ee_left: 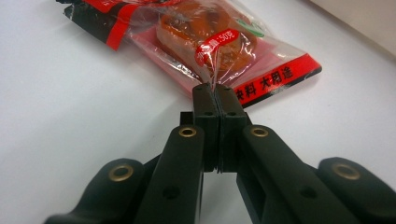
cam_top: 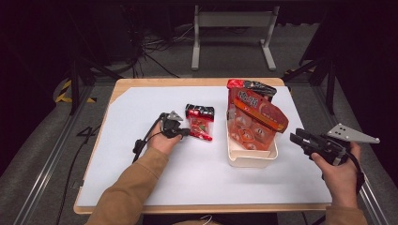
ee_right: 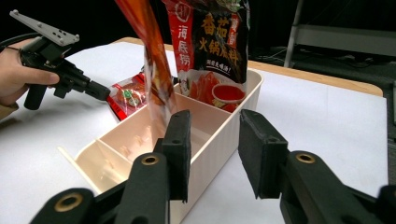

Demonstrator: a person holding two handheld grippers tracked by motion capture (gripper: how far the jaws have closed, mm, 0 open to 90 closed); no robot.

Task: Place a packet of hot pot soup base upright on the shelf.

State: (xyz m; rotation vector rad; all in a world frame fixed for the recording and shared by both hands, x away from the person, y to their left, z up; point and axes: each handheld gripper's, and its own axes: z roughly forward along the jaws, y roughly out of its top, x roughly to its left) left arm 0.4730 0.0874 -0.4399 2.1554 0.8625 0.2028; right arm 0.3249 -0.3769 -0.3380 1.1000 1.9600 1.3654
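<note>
A small red sauce packet (cam_top: 201, 123) lies flat on the white table, left of a cream divided box (cam_top: 251, 160). My left gripper (cam_top: 186, 132) is shut on the packet's clear film at its near edge; the left gripper view shows the film pinched between the closed tips (ee_left: 215, 89) of the packet (ee_left: 219, 46). A large orange bag (cam_top: 257, 119) and a red-and-black bag (cam_top: 251, 86) stand in the box. My right gripper (cam_top: 294, 137) hovers just right of the box, open and holding nothing (ee_right: 217, 125), with the box wall (ee_right: 233, 121) right ahead of it.
The white sheet covers a wooden tabletop (cam_top: 197, 82). A metal stand (cam_top: 232, 28) and cables lie on the floor beyond the far edge. Bare table surface stretches in front of the box and to the far left.
</note>
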